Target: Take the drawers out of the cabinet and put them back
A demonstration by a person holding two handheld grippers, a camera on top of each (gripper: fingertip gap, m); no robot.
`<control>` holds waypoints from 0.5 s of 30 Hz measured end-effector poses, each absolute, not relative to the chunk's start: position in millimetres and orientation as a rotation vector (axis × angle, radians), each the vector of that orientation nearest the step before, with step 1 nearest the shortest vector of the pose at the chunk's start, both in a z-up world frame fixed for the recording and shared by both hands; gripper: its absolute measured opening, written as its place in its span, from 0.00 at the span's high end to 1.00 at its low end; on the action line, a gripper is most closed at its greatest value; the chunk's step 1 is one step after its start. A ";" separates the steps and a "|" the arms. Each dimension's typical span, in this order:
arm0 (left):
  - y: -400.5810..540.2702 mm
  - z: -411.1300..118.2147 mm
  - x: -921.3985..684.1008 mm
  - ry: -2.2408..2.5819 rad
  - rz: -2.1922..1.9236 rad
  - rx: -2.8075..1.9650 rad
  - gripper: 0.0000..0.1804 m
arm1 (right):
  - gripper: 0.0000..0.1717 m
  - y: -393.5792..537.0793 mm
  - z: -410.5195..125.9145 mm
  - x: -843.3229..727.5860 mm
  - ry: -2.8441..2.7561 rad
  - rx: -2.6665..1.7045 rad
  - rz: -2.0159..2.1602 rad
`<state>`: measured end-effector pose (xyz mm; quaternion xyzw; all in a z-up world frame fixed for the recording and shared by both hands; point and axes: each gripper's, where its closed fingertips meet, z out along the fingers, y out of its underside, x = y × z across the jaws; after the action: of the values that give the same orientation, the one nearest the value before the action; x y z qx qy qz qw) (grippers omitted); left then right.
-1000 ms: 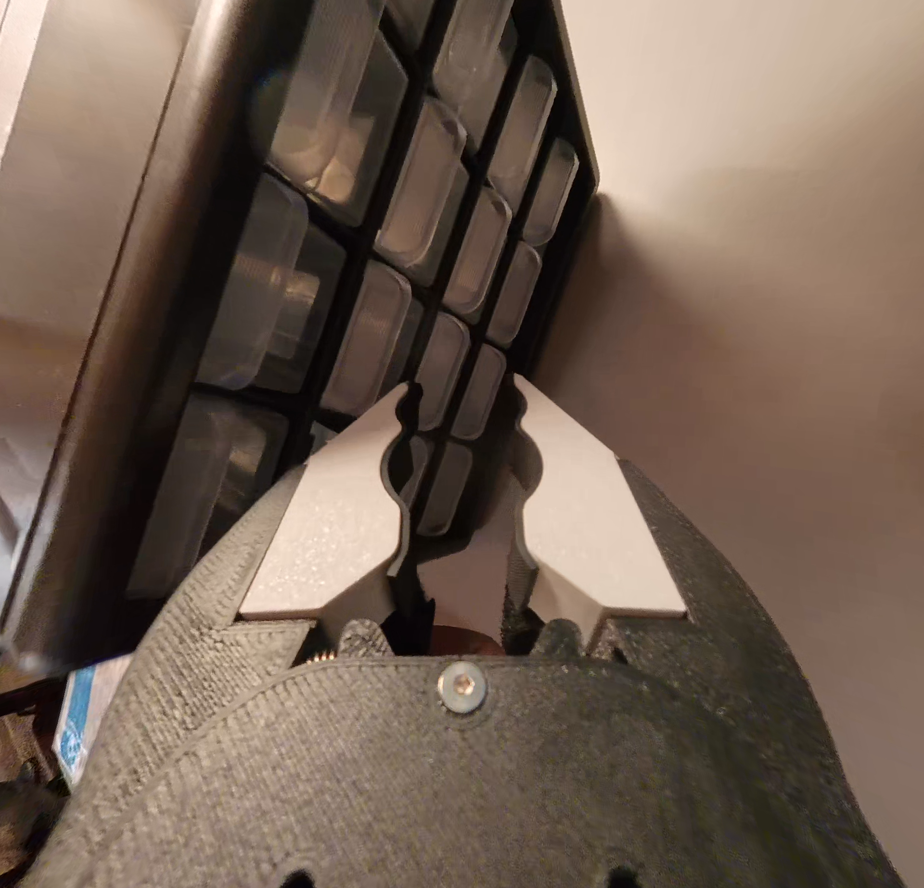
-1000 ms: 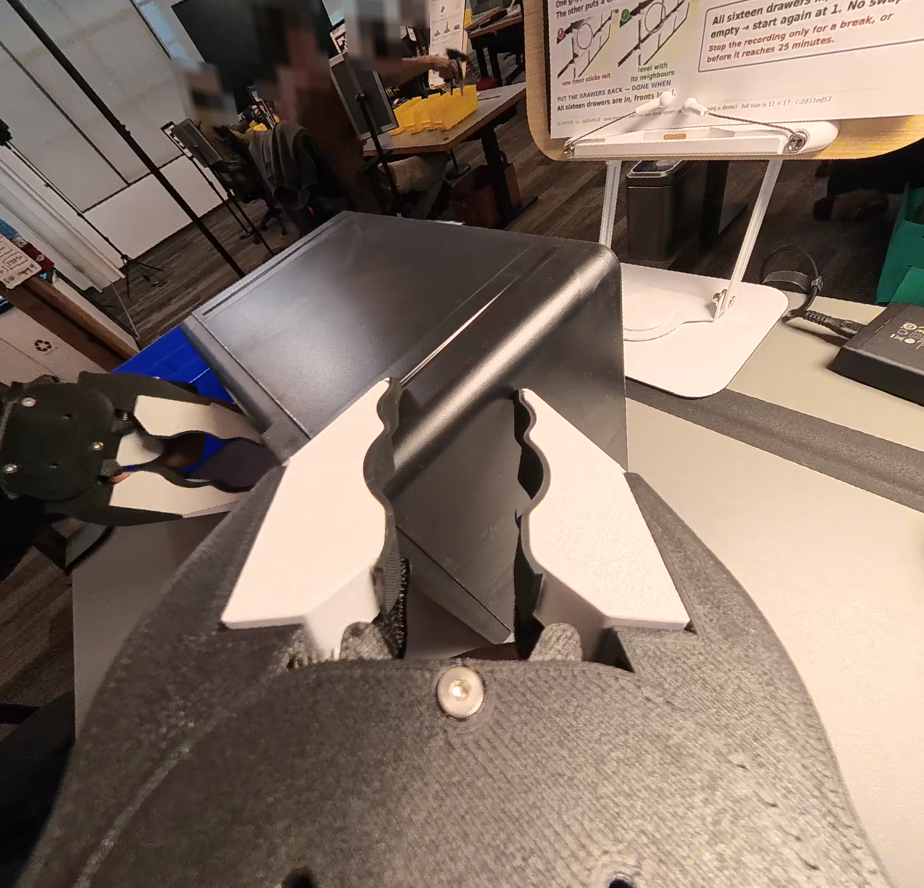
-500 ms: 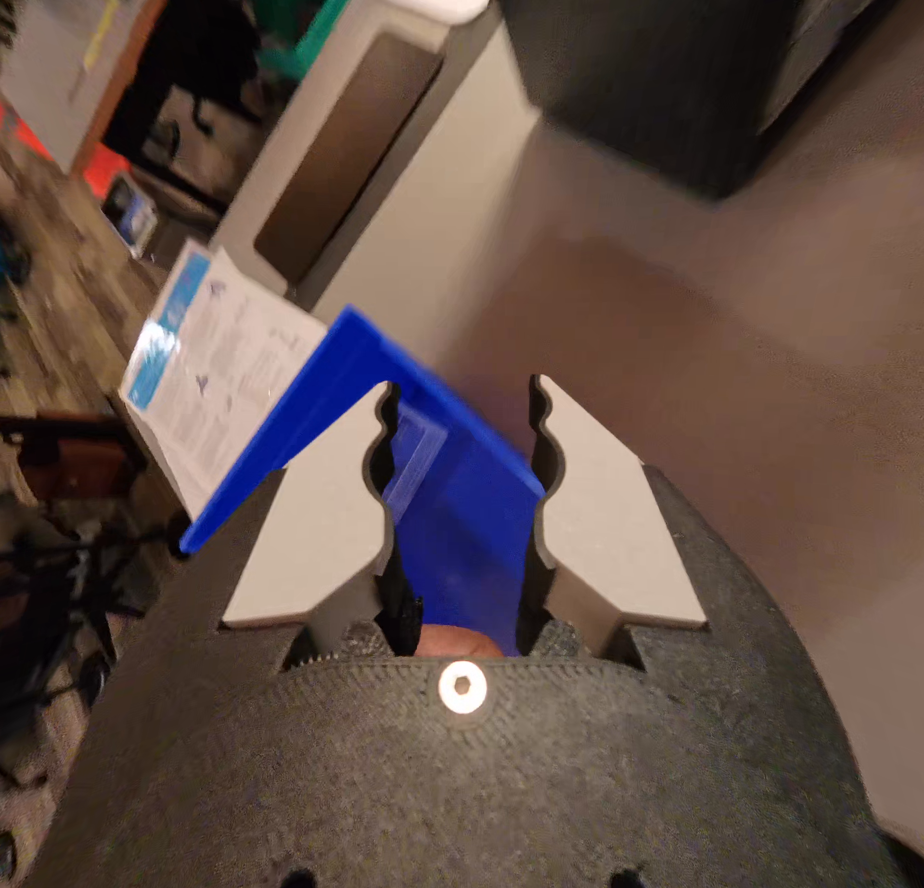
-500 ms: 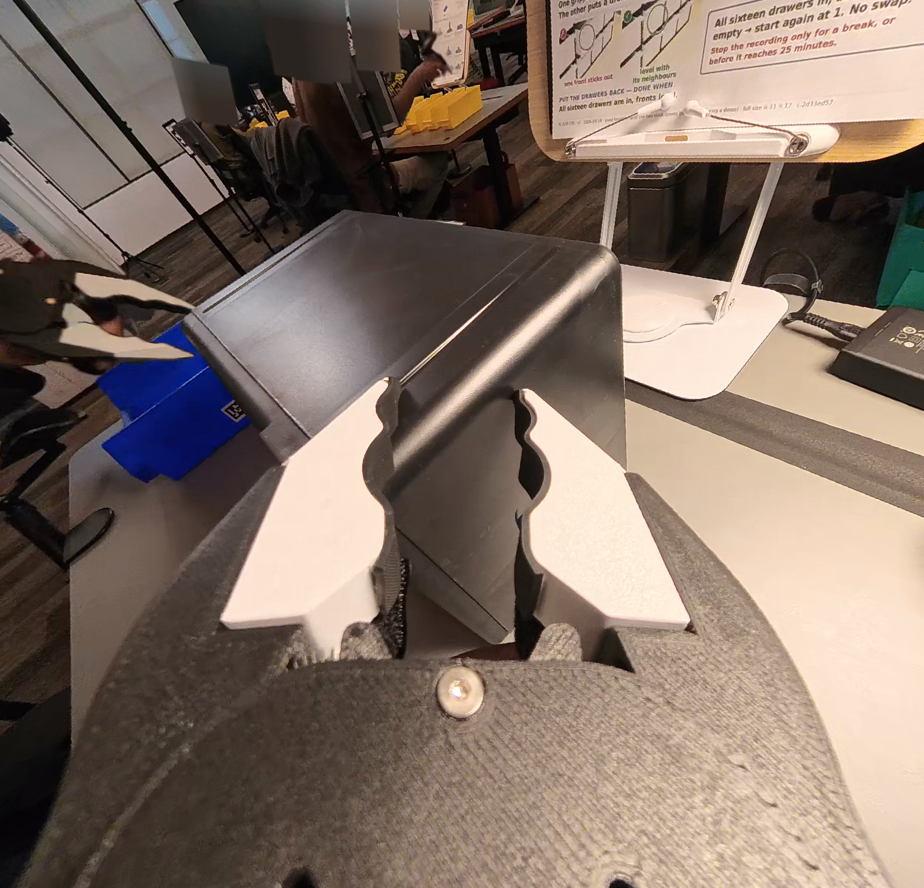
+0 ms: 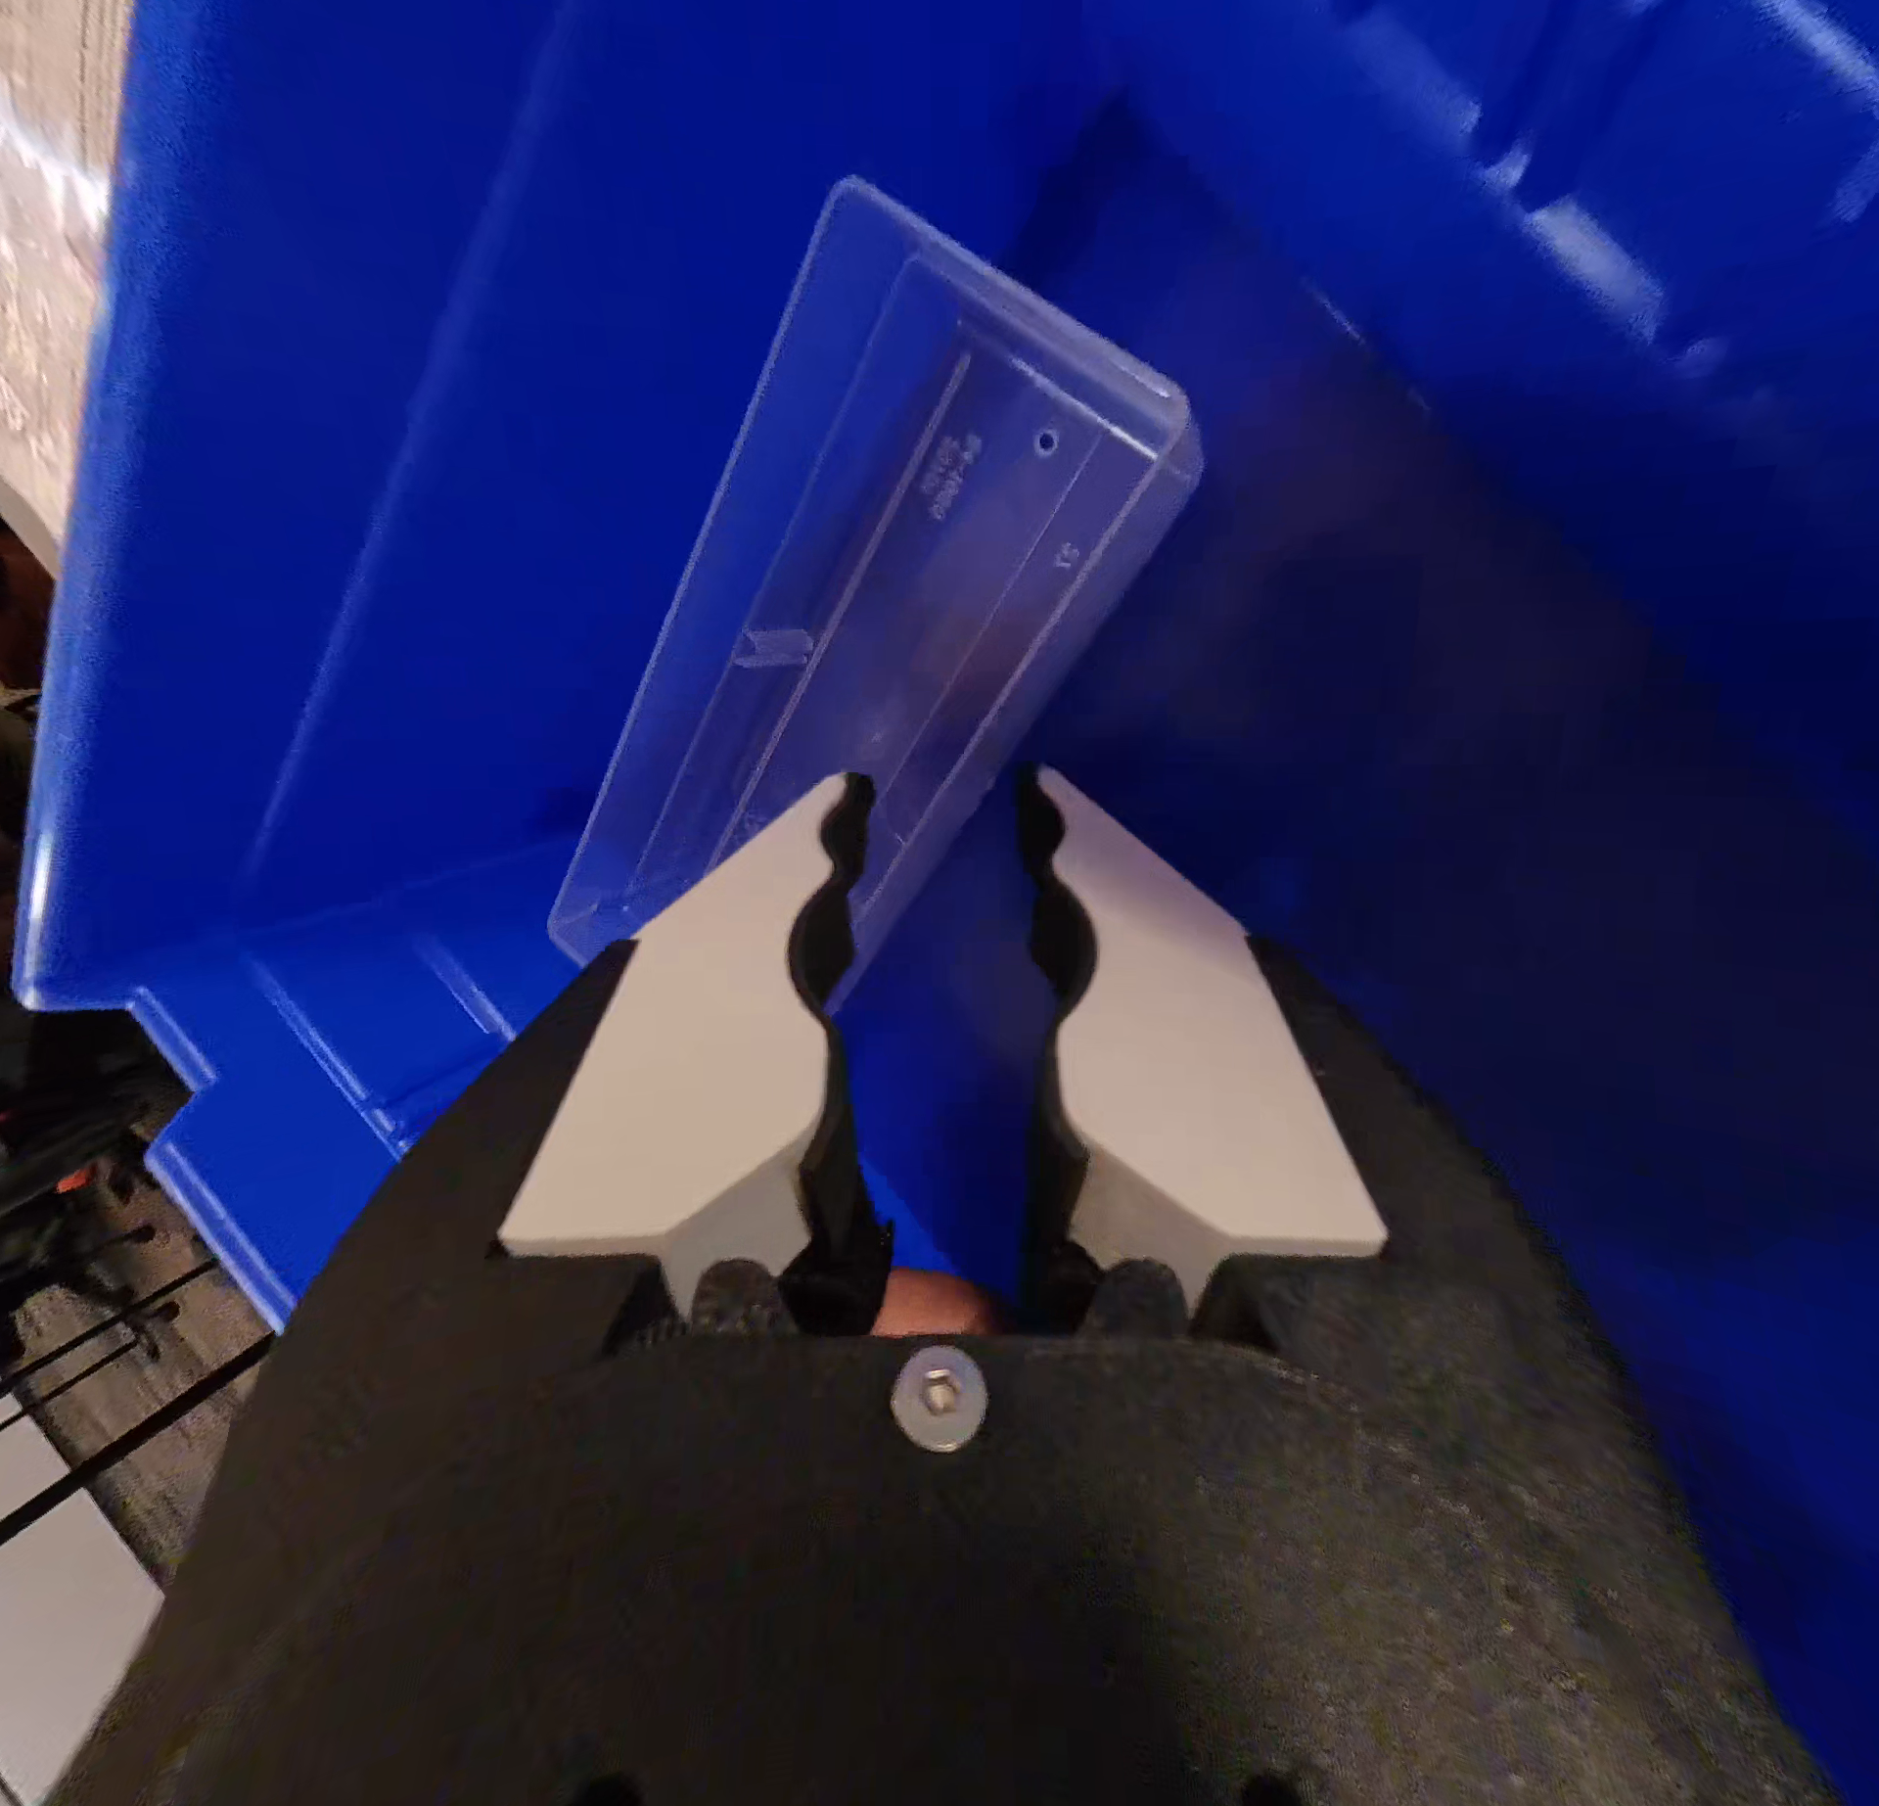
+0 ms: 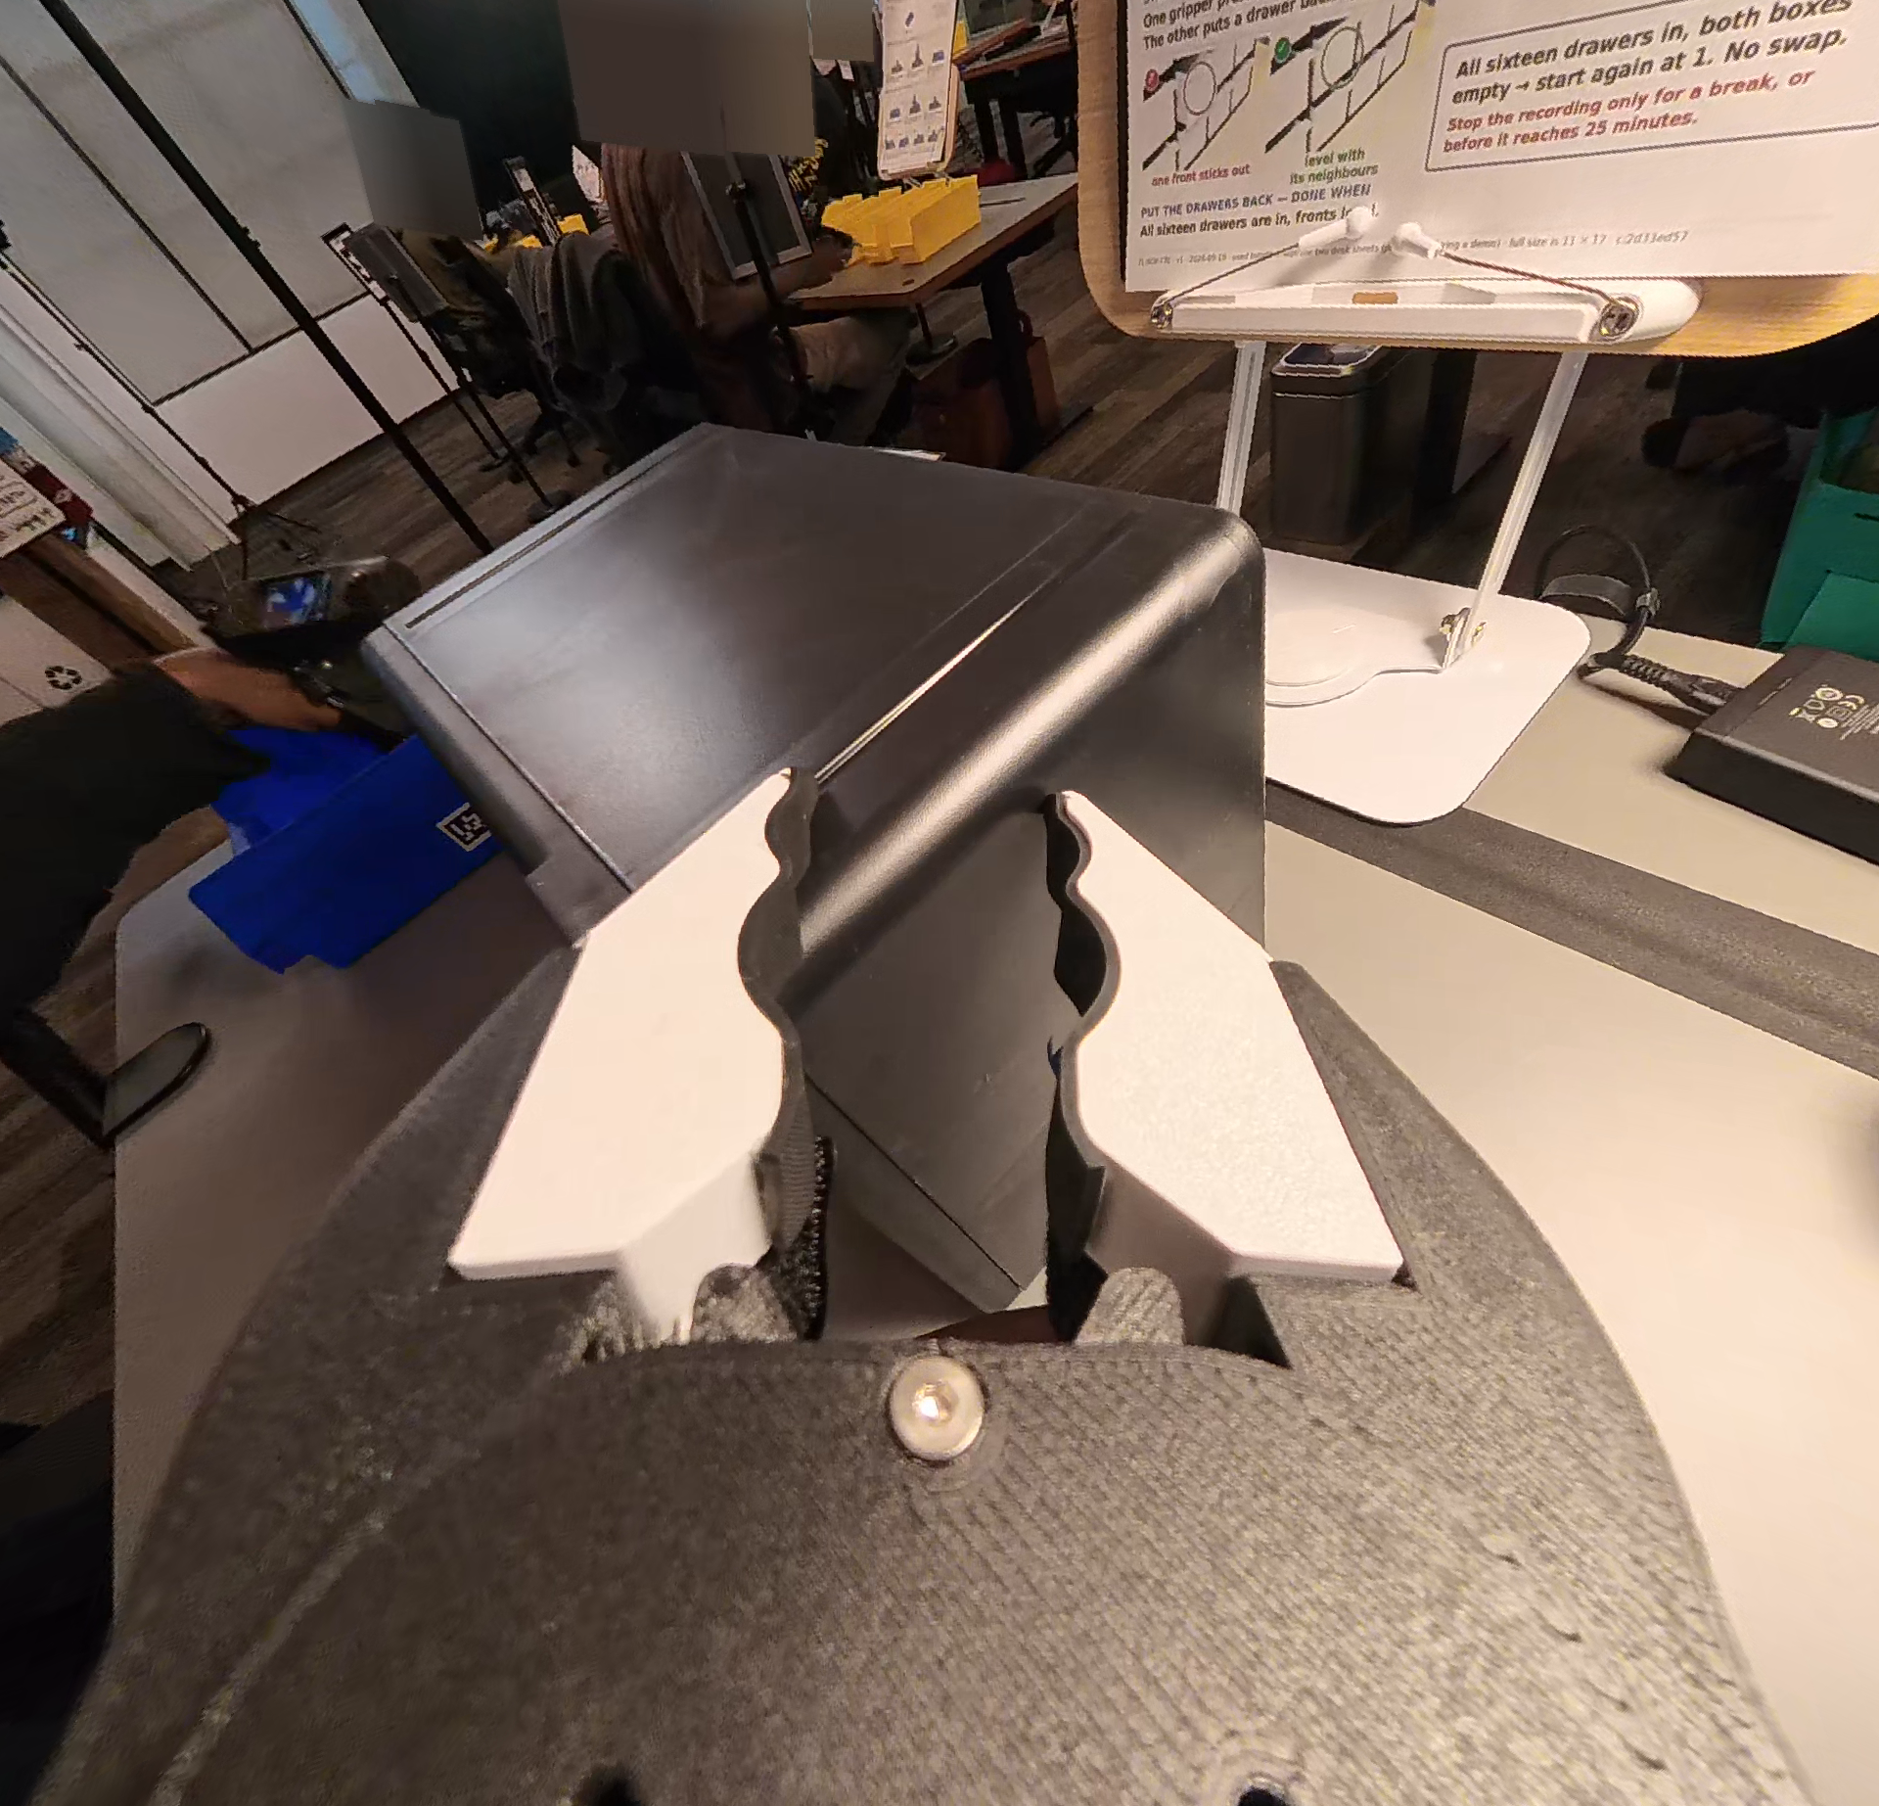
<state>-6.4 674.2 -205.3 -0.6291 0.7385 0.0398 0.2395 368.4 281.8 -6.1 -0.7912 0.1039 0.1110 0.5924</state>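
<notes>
Left gripper: it reaches into the blue bin, jaws parted with bare blue showing between the fingertips; nothing is clamped.
Clear drawer: one transparent drawer lies on the bin floor, running from the gripper's left fingertip up toward 1 o'clock. Its near end passes under that fingertip; whether the pad touches it is hard to judge through the clear plastic, and the right fingertip stands apart from it.
Right gripper: its jaws are spread over the rear top edge of the black cabinet, neither pad plainly squeezing it; it appears to rest on or just above the top.
Cabinet: it stands on the grey table, its closed back and top facing the right wrist view.
Blue bin from the right wrist view: at 9 o'clock of the cabinet, just beside its far end, with a sleeved arm reaching into it.
Document stand: white, at 1 o'clock beyond the cabinet, bearing a printed sheet.
</notes>
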 end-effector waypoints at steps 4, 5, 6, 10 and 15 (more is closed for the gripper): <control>667.8 -205.4 -14.8 2.068 0.151 -1.741 0.95 | 0.72 281.7 -6.0 368.4 0.240 -1.840 0.255; 665.0 -202.2 -17.4 2.062 0.153 -1.754 0.96 | 0.72 281.8 -6.0 368.3 0.241 -1.839 0.256; 661.6 -196.9 -18.9 2.045 0.143 -1.763 0.96 | 0.72 281.7 -6.1 368.3 0.242 -1.839 0.256; 647.4 -156.0 -19.9 1.922 0.100 -1.739 0.97 | 0.72 281.7 -6.0 368.2 0.239 -1.838 0.255; 598.7 -78.3 -7.3 1.793 0.052 -1.612 0.97 | 0.72 281.8 -6.0 368.2 0.236 -1.833 0.259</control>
<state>-7.3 598.7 -78.3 -0.6245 0.6944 0.0201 0.3569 368.2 281.8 -6.0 -0.7892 0.1016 0.1116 0.5953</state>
